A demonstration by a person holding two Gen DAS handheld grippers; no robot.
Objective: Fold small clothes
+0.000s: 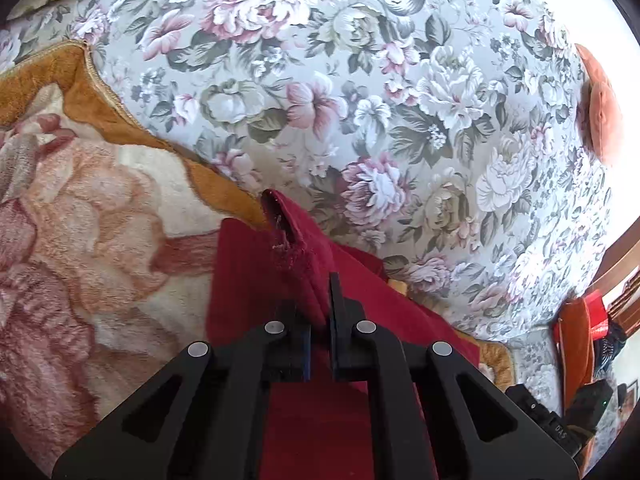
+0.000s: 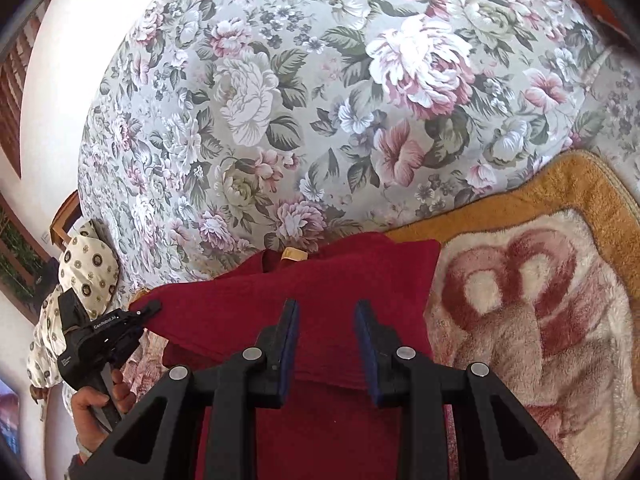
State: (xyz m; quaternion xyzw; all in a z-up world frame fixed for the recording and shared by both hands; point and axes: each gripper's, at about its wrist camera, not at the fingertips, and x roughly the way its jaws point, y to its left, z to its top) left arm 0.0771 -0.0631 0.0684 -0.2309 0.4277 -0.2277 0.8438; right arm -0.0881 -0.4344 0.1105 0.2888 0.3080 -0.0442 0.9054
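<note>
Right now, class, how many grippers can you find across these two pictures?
2. The left gripper is shut on a raised corner of the red cloth. The right gripper hangs open above the cloth's middle. None seems hidden.

Both grippers angled downward, left clamped, right parted

The left gripper (image 1: 320,300) is seen at the lower centre of its own view, jaws pinched together on a fold of red cloth (image 1: 296,264). The right gripper (image 2: 327,320) is held with its jaws apart, nothing pressed between them. A hand (image 2: 100,404) is seen at lower left.
</note>
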